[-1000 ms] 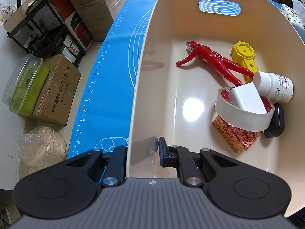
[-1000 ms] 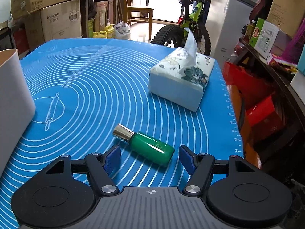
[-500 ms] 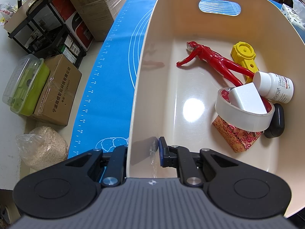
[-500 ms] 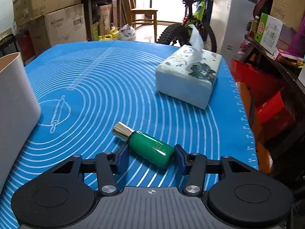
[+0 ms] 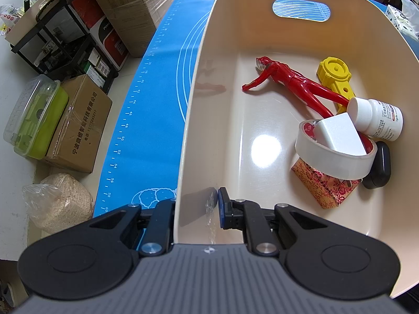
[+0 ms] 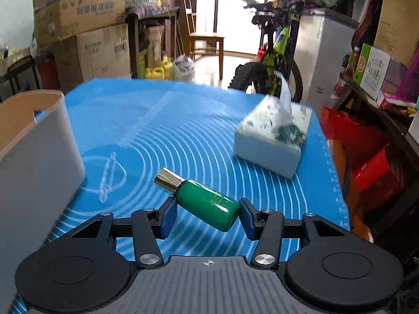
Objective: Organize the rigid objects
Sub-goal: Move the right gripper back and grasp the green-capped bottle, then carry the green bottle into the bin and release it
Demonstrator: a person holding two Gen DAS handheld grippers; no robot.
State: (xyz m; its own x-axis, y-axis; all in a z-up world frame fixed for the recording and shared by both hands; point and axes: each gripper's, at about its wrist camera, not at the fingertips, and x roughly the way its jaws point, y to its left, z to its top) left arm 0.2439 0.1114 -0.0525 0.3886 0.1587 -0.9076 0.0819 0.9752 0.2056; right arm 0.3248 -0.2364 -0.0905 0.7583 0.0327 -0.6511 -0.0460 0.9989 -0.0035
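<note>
Green glossy bottle with a metallic silver cap [image 6: 203, 201]: lies tilted between the blue pads of the right gripper [image 6: 207, 216], whose jaws are closed against its body, cap pointing up and to the left; it appears raised off the blue silicone baking mat printed with white concentric rings [image 6: 162, 141].

Left to right in the left wrist view: a cardboard box with black printed characters [image 5: 78, 128] and a clear bag of pale grain [image 5: 56, 201] on the floor; the ruler-marked edge of the mat; then the cream plastic bin with an oval handle cutout [image 5: 199, 83]. The left gripper [image 5: 195, 209] straddles the near wall of this bin, one finger outside and one inside, jaws clamped on the wall.

Inside the bin, left to right: a red plastic humanoid figure [image 5: 290, 85] lying flat; a yellow plastic round-headed piece [image 5: 335, 74] beside it; a roll of white tape [image 5: 332, 159] with a white wedge-shaped block [image 5: 339, 136] resting in its ring, above a red-and-gold patterned box [image 5: 323, 185]; a white pill bottle with a printed label [image 5: 375, 119] on its side; a black oval case [image 5: 379, 170] against the right wall.

In the right wrist view: the bin's grey-white outer wall at left, the held bottle at centre, a soft tissue pack with a sheet protruding [image 6: 272, 141] on the mat at right.
</note>
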